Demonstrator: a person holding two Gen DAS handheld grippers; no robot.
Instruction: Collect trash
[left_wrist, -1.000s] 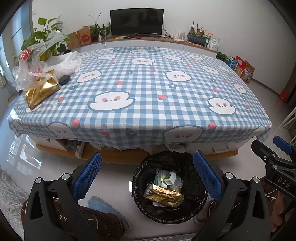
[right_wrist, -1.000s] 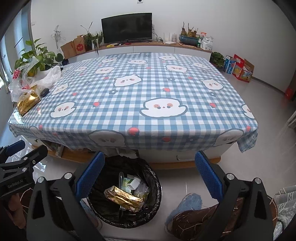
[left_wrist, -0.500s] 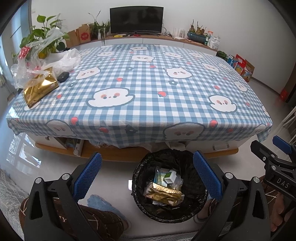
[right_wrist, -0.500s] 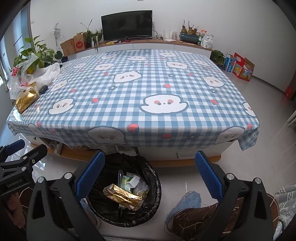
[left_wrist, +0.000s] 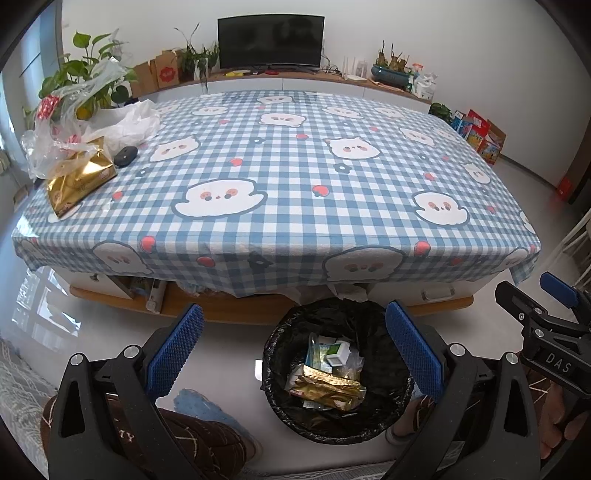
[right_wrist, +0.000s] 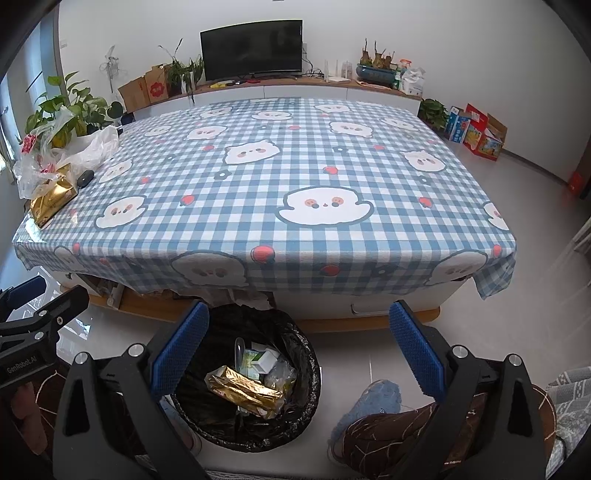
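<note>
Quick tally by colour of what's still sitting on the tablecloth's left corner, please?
Gold packet: 1
Clear plastic bag: 1
White plastic bag: 1
Dark oval object: 1
Total: 4

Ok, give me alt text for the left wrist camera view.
The open left gripper hangs over a black bin holding a gold wrapper and small cartons, before a table in a blue checked cloth. A gold bag and plastic bags sit at its far-left corner.
</note>
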